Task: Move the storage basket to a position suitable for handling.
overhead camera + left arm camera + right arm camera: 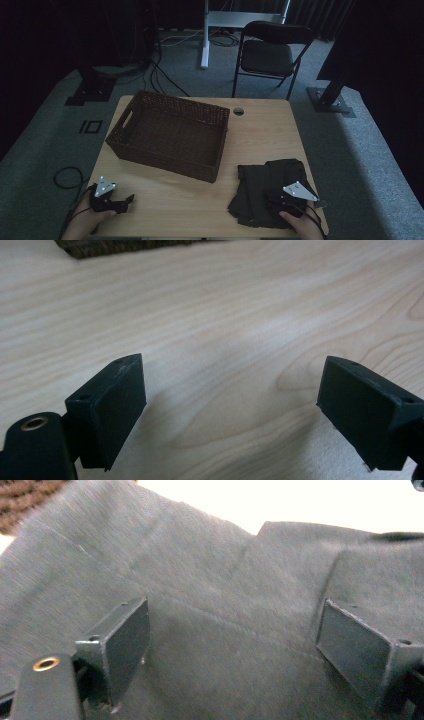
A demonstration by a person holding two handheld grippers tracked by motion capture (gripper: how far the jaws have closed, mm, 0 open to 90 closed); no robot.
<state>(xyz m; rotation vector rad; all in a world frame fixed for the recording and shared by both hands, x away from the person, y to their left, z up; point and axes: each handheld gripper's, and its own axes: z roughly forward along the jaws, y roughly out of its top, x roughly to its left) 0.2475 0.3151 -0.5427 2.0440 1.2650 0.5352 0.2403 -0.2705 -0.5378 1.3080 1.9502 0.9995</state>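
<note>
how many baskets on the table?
1. The brown wicker basket sits on the far left half of the table, with the dark cloth lying at the near right. The right gripper hovers over that cloth, jaws open. Nothing hides another basket.

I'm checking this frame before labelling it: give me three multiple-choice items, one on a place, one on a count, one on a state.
1. Where does the dark cloth lie?
A. in the basket
B. on the table, right of the basket
C. on the chair

2. How many baskets are on the table?
A. one
B. two
C. three

3. How are the right gripper's jaws?
A. shut on the cloth
B. open above the cloth
C. shut on the basket

B: cloth lies flat near the table's right front.
A: a single woven basket.
B: jaws stand apart over fabric.
</note>
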